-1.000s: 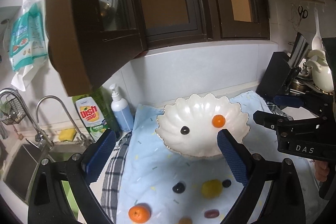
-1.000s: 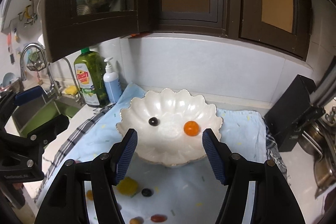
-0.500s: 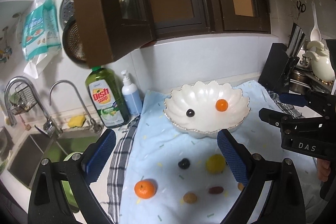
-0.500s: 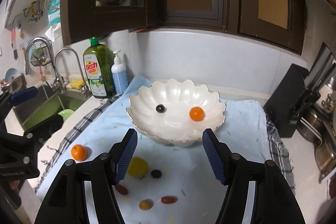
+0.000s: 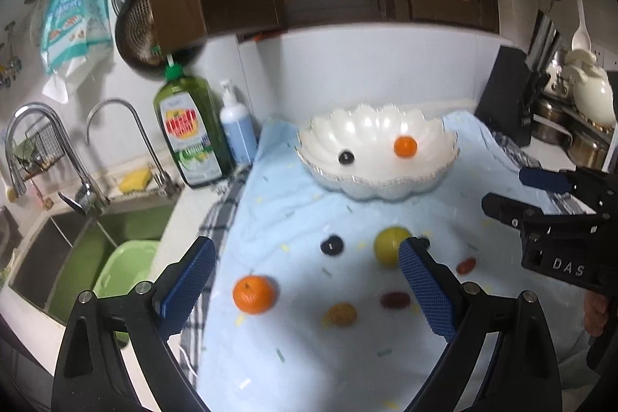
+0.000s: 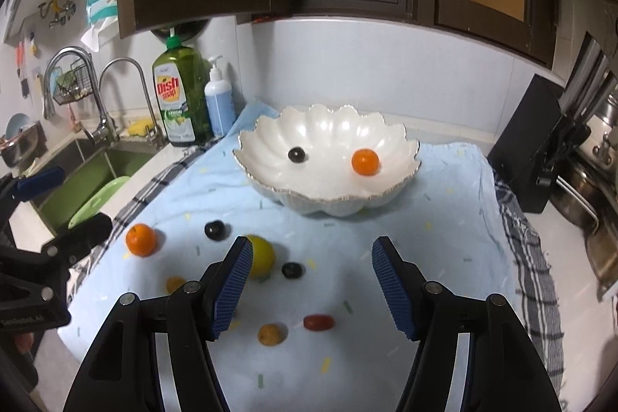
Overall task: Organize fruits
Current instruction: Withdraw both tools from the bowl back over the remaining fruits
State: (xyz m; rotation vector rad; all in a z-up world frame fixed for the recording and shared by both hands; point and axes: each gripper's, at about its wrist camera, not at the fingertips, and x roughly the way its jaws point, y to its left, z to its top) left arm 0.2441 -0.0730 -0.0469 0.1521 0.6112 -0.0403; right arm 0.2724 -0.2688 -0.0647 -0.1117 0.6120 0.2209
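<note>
Jaws of both the left gripper (image 5: 305, 280) and right gripper (image 6: 313, 286) gape empty, poised over loose fruit; the scalloped bowl (image 6: 270, 176) waits at twelve o'clock to collect it.

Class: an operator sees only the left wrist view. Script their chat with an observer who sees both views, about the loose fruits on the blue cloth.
Operator: What is half hidden behind my left tongs, beside the yellow fruit?
Observer: A small dark round fruit, lying free on the cloth, just right of the yellow one.
Operator: Are the right tongs gripping anything?
Observer: No. Seen from their own camera they stand open, pads touching nothing.
</note>
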